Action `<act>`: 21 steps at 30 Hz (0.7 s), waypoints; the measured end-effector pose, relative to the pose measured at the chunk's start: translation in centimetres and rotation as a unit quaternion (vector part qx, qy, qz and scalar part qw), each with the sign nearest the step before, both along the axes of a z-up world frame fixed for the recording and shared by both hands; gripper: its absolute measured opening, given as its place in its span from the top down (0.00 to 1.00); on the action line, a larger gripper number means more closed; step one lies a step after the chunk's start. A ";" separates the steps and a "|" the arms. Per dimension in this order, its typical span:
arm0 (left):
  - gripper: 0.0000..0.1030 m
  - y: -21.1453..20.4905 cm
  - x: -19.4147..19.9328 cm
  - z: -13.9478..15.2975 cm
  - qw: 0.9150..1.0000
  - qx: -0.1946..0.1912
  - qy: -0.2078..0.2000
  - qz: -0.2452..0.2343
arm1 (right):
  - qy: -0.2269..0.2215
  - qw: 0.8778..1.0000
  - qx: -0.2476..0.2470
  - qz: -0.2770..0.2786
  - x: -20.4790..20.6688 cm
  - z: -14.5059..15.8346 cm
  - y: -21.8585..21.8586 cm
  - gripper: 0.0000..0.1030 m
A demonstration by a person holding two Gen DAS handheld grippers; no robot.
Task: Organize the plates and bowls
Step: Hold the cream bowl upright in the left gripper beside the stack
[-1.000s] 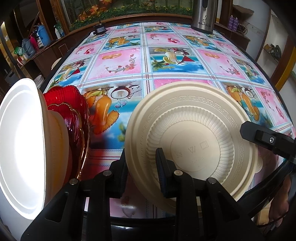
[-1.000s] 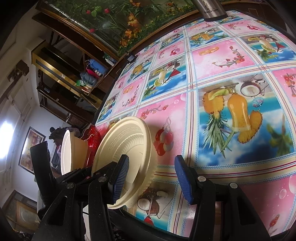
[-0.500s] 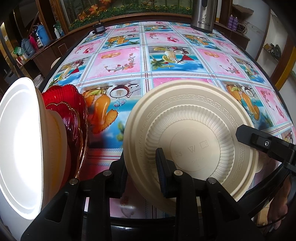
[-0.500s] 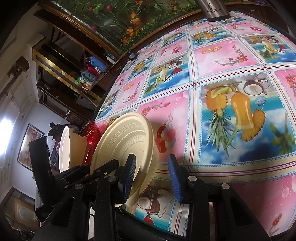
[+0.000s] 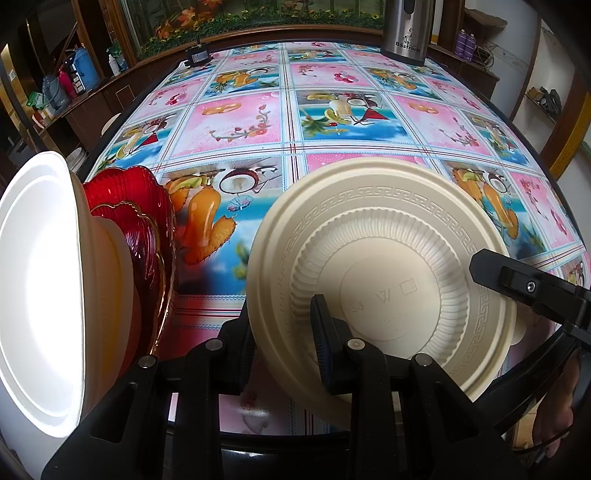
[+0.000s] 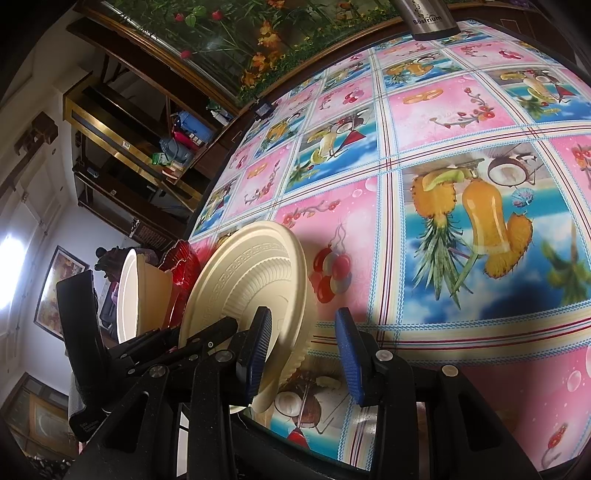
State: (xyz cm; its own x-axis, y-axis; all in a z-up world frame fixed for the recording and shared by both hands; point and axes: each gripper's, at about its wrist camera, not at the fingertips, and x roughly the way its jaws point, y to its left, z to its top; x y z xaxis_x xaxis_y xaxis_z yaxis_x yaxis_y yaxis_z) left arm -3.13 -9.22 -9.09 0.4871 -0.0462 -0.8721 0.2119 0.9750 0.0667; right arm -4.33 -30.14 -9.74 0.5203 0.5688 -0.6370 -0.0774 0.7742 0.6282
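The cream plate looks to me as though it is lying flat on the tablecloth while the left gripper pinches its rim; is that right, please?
Not quite: the cream plate stands on edge, not flat, as the right wrist view shows. The left gripper does pinch its rim.

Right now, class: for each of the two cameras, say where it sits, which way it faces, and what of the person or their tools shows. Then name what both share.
Left wrist: on the left gripper, facing down over the table; its fingers clamp the cream plate; the right gripper's tip shows.
Right wrist: on the right gripper, facing across the table; its fingers straddle the plate's edge.
Shared: cream plate, red dish, white bowl, steel flask.
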 end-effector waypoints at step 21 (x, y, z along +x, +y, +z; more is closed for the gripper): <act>0.75 -0.2 -0.1 -0.1 1.000 -0.001 0.002 -0.003 | 0.001 1.000 -0.014 0.008 0.1 0.1 0.6 0.75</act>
